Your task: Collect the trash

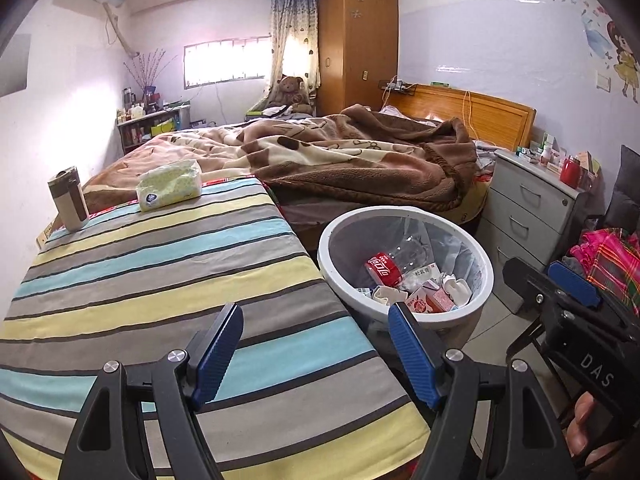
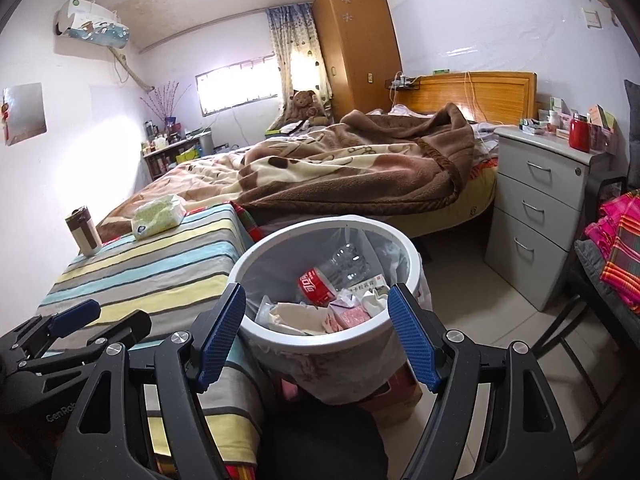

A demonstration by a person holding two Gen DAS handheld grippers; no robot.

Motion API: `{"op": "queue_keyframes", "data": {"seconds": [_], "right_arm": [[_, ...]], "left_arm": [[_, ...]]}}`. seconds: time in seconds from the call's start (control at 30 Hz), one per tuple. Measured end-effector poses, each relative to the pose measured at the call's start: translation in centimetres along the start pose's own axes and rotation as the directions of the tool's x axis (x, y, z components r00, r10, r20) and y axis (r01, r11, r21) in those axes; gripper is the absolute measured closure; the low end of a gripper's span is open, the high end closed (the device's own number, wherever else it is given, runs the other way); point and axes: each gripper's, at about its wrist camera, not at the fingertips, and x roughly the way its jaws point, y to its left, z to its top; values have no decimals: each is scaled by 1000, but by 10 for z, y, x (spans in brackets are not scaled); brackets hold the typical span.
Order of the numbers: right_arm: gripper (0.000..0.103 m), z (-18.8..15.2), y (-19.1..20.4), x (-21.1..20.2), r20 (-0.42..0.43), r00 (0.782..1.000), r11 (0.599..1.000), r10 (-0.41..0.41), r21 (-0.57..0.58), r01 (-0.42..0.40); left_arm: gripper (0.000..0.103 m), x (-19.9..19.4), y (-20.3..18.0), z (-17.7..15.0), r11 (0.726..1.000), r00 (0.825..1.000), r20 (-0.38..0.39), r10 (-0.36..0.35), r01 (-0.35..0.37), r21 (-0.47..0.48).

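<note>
L wrist view: left gripper (image 1: 316,322) is seen nearest, jaws released, nothing between pads, held over the striped table cloth (image 1: 160,280). Trash bin (image 1: 404,316) stands just beside the table's R edge; trash is seen inside it, incl. a red-label bottle (image 1: 383,270) and a pink carton (image 1: 428,300). Tissue pack (image 1: 170,184) and a tumbler (image 1: 70,198) are left at the table's far end.

R wrist view: right gripper (image 2: 316,306) is seen nearest, jaws released, empty, pointed at the bin. Bottle and crumpled paper (image 2: 292,314) are seen inside.
</note>
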Motion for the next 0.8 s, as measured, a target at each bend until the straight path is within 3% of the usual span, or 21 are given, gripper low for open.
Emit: {"op": "queue_keyframes", "data": {"seconds": [0.8], "right_arm": [[28, -1, 3, -2, -8, 1000, 1000, 8, -5, -8]], "left_arm": [[28, -3, 2, -1, 1000, 1000, -6, 3, -3, -10]]}}
